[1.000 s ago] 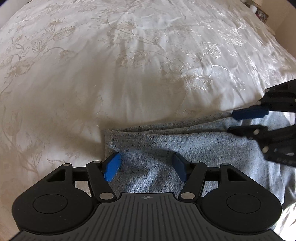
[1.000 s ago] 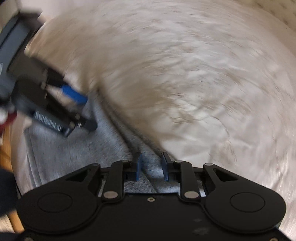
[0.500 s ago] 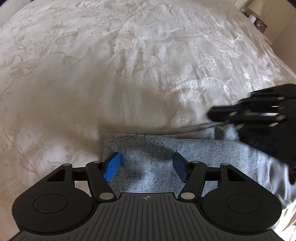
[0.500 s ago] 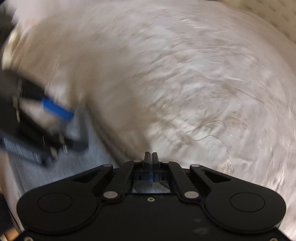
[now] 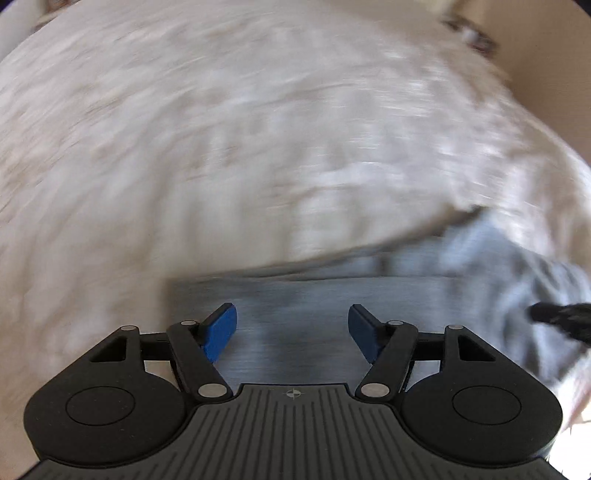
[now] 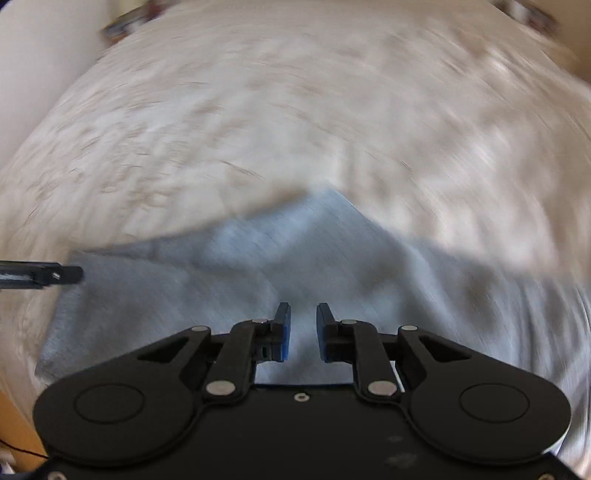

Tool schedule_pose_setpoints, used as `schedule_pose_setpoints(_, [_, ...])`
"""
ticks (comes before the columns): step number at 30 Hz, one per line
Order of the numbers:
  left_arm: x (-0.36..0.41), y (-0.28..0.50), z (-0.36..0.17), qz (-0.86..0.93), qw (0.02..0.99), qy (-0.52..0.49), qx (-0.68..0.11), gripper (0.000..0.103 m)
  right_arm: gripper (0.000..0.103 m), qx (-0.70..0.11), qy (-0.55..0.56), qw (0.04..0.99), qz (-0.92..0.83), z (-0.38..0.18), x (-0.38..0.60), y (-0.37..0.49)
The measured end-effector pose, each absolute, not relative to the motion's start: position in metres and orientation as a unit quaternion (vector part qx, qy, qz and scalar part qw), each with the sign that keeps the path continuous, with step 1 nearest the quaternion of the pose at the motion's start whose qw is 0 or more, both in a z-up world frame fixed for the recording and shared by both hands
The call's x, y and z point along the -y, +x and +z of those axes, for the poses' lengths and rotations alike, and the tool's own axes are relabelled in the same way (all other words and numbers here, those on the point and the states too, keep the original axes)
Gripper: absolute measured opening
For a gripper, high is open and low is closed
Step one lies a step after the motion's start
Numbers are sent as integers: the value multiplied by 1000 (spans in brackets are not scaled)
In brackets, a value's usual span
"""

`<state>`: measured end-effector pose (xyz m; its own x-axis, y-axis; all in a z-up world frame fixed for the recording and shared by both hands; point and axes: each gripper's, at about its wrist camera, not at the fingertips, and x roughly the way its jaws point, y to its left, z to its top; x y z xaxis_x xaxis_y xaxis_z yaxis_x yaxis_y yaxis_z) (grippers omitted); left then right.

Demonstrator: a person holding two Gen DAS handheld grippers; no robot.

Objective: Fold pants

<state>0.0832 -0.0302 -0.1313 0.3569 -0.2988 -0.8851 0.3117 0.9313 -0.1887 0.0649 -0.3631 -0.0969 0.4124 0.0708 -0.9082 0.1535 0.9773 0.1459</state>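
Grey speckled pants (image 5: 332, 295) lie folded on a white embroidered bedspread (image 5: 221, 147); both views are motion-blurred. My left gripper (image 5: 291, 328) is wide open and empty above the pants' left end. My right gripper (image 6: 303, 328) is partly open and empty above the middle of the pants (image 6: 258, 266). The right gripper's tip (image 5: 557, 317) shows at the right edge of the left wrist view, and the left gripper's finger (image 6: 40, 277) shows at the left edge of the right wrist view.
The bedspread (image 6: 295, 110) fills the area beyond the pants. Small objects (image 5: 469, 33) stand at the far right corner by a beige wall. A white wall (image 6: 33, 66) rises at the far left.
My right gripper closed half a second ago and has now partly opened, swinging over the pants. My left gripper stayed open and shifted; both views are now blurred.
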Motion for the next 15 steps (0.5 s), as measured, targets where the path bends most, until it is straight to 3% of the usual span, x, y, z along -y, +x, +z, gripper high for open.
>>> schedule_pose_setpoints(5, [92, 64, -132, -268, 803, 45, -530, 66, 17, -585, 116, 798, -86, -134, 373, 17])
schedule_pose_setpoints(9, [135, 43, -141, -311, 785, 85, -530, 66, 17, -561, 136, 810, -102, -120, 379, -5])
schedule_pose_setpoints(11, [149, 32, -146, -326, 779, 105, -526, 66, 35, -537, 156, 820, -123, -109, 385, -17])
schedule_pose_setpoints(12, [156, 30, -151, -331, 775, 114, -526, 66, 54, -524, 170, 823, -140, -105, 393, -25])
schedule_pose_setpoints(13, [163, 27, -157, -332, 771, 126, -529, 66, 60, -510, 188, 824, -159, -102, 401, -34])
schedule_pose_setpoints(15, [168, 25, -172, -318, 763, 145, -544, 66, 59, -491, 229, 819, -188, -102, 420, -52])
